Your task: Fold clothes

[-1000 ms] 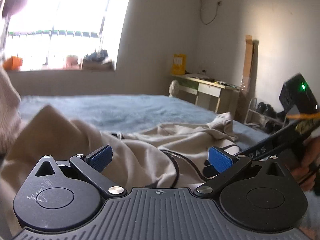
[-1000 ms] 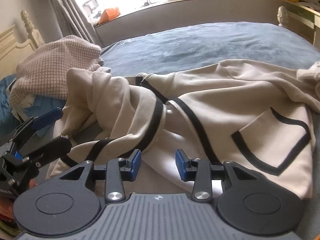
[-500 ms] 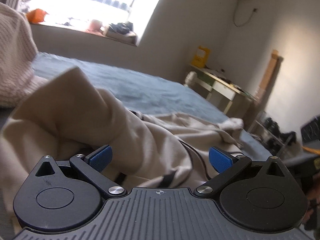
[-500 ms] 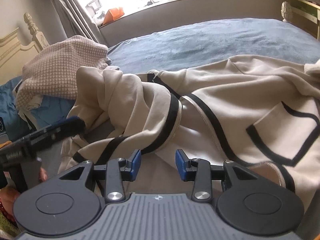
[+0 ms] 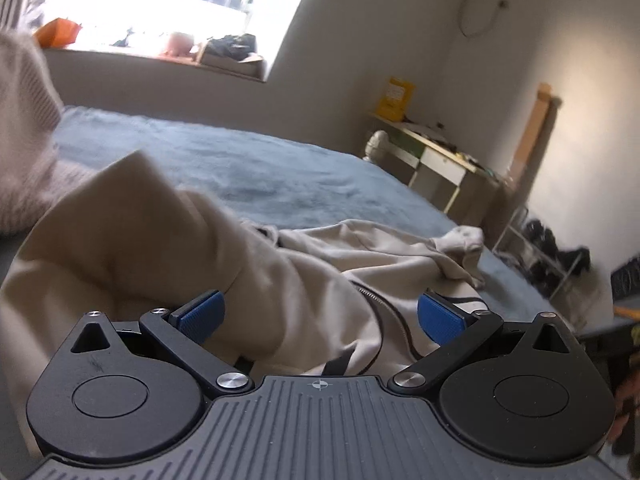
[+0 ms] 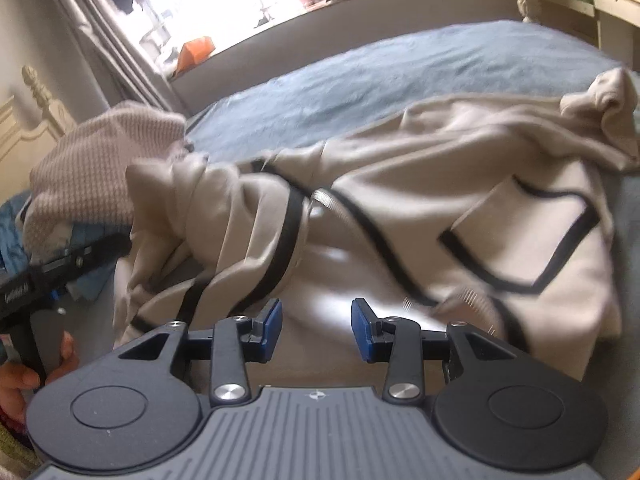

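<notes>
A beige zip jacket (image 6: 460,184) with black trim lies crumpled on the blue bedspread (image 6: 400,68). Its patch pocket (image 6: 520,240) faces up and the zipper (image 6: 326,198) runs down the middle. My right gripper (image 6: 316,326) hovers low over the jacket's near hem, jaws partly apart, with cloth below them but none pinched. My left gripper (image 5: 320,316) stands wide open over the same jacket (image 5: 280,300), beside a raised fold (image 5: 132,216), and grips nothing. In the right wrist view the left gripper's black handle (image 6: 28,320) sits in a hand (image 6: 16,380) at the left edge.
A pink knit garment (image 6: 88,168) is heaped on blue clothes (image 6: 12,236) at the bed's head end, by the cream headboard (image 6: 24,120). A desk (image 5: 440,160) and shoe rack (image 5: 552,256) stand along the far wall. Curtains (image 6: 112,40) hang beside the bright window.
Both views have tilted as the wrists rolled. The left gripper has shifted toward the jacket's raised fold, and the right has slid along the near hem. Neither jaw gap has changed.
</notes>
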Demonstrator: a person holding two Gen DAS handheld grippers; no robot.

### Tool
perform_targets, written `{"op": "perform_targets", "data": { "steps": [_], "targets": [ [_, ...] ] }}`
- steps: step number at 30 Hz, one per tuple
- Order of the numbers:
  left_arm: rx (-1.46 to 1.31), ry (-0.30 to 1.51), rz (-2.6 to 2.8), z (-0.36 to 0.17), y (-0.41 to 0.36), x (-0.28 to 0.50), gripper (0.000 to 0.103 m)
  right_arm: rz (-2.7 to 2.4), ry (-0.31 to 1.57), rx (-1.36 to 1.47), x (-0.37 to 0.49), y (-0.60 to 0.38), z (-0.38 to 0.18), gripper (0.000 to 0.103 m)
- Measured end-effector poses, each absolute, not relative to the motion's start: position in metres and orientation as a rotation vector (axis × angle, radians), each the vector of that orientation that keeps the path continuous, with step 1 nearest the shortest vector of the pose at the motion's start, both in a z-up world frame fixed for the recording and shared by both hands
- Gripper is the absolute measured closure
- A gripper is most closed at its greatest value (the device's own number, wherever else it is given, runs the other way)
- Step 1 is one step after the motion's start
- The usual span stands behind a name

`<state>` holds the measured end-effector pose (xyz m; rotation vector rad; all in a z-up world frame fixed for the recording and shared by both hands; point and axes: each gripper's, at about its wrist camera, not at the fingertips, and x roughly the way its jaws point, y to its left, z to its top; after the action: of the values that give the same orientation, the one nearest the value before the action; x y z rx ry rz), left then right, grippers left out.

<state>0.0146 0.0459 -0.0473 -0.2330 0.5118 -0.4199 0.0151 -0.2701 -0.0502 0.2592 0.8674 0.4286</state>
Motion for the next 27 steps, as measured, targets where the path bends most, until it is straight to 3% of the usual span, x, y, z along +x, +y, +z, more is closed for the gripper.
{"op": "perform_targets", "data": {
  "steps": [7,18,20,22,27],
  "targets": [
    [-0.069,0.483,-0.45,-0.034,0.019,0.042,0.0,0.43,0.835,0.122,0.057,-0.257,-0.04,0.062],
    [0.073,0.497,-0.32,-0.061,-0.008,0.101,0.003,0.48,0.793,-0.325,0.124,-0.171,-0.088,0.062],
    [0.064,0.523,-0.275,-0.068,-0.002,0.109,0.003,0.478,0.831,-0.402,0.139,-0.164,-0.104,0.067],
    [0.048,0.544,-0.234,-0.074,0.006,0.114,0.004,0.467,0.849,-0.393,0.15,-0.168,-0.107,0.099],
    [-0.011,0.59,-0.189,-0.081,0.023,0.12,0.005,0.332,0.721,-0.085,0.177,-0.232,-0.046,0.1]
  ]
}}
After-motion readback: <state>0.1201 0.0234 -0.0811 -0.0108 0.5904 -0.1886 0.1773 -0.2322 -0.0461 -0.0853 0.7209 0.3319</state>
